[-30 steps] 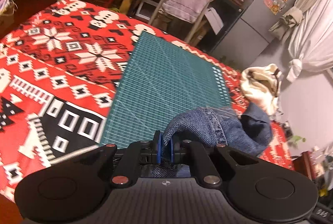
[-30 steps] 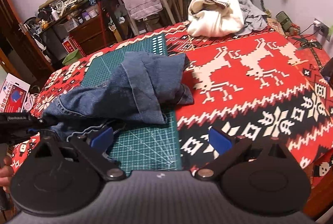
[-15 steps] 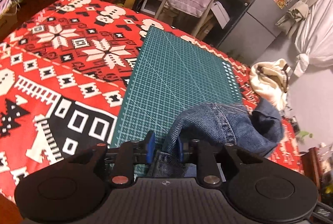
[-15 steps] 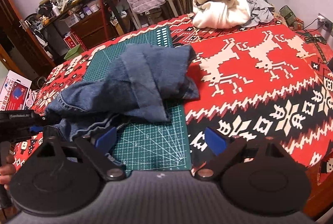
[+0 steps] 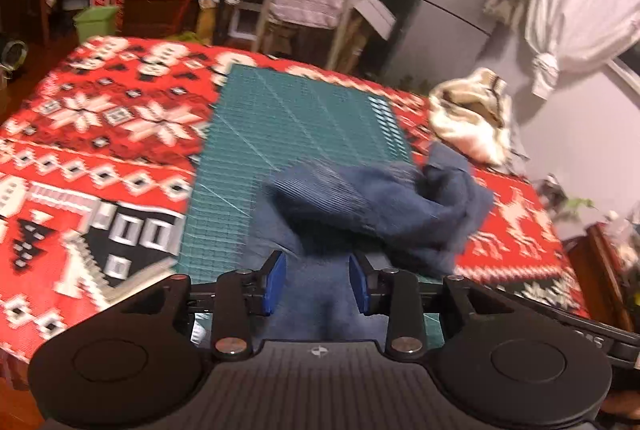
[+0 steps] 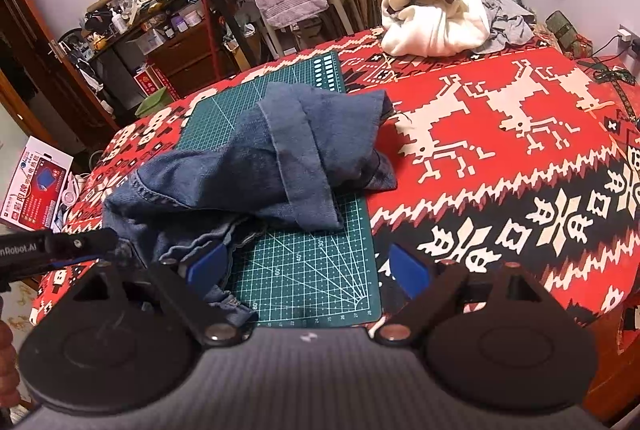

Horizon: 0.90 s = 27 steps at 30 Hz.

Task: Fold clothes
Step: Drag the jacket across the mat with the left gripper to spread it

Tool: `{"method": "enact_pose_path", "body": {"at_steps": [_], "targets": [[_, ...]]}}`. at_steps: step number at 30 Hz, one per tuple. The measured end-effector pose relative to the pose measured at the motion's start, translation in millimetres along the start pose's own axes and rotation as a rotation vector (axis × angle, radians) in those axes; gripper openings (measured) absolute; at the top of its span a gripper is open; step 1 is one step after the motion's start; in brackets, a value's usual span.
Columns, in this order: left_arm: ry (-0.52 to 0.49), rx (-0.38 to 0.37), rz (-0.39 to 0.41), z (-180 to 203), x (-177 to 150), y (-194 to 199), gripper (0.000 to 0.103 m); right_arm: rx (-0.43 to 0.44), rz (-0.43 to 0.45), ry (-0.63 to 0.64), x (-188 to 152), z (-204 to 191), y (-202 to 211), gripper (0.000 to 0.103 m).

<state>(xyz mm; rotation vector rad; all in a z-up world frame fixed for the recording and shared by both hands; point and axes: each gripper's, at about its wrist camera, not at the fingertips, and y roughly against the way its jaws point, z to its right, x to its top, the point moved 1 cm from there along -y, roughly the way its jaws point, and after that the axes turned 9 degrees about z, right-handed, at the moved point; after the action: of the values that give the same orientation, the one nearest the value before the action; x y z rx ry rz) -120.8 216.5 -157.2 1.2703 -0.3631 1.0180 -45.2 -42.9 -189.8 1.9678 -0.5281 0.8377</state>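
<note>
Both hand-held grippers released, left (image 5: 316,284), right (image 6: 308,266), jeans (image 6: 280,154) crumpled just ahead.

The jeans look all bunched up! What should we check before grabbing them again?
1. Left gripper open: ok, jaws apart, denim between them but not pinched.
2. Right gripper open: ok, nothing held.
3. Jeans flat: not ok, crumpled in a heap.
4. Jeans on the mat: ok, mostly, edges spill onto the cloth.
5. Sweater out of the way: ok, at the far end.
6. Waistband findable: cannot tell.
</note>
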Motion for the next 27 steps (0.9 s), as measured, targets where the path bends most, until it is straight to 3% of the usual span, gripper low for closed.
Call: {"method": "enact_pose_path", "body": {"at_steps": [7,10,12,17,22,24,27], "targets": [[-0.109,-0.022,-0.027,38.2,-13.6,-16.0,0.035,0.002,0.004,-0.015,0.2,9.6,6.4,0.090],[-0.177,0.003,-0.052,51.8,-17.8,-31.3,0.039,0.000,0.005,-0.027,0.5,14.4,7.4,0.090],[-0.220,0.021,-0.069,58.8,-20.5,-41.2,0.048,0.001,0.004,-0.036,0.5,16.9,6.7,0.090],[-0.307,0.103,-0.084,68.3,-25.6,-62.1,0.047,0.005,-0.003,-0.058,-0.1,23.2,3.1,0.090],[-0.230,0.089,-0.117,56.1,-24.5,-72.0,0.028,0.006,-0.009,-0.066,-1.0,25.6,-0.8,0.091],[-0.233,0.098,-0.111,54.2,-24.5,-72.4,0.015,0.006,-0.012,-0.070,-1.6,25.3,-2.2,0.091],[-0.213,0.086,-0.093,51.4,-21.3,-66.4,0.009,0.008,-0.017,-0.070,-3.0,23.3,-4.1,0.091]]}}
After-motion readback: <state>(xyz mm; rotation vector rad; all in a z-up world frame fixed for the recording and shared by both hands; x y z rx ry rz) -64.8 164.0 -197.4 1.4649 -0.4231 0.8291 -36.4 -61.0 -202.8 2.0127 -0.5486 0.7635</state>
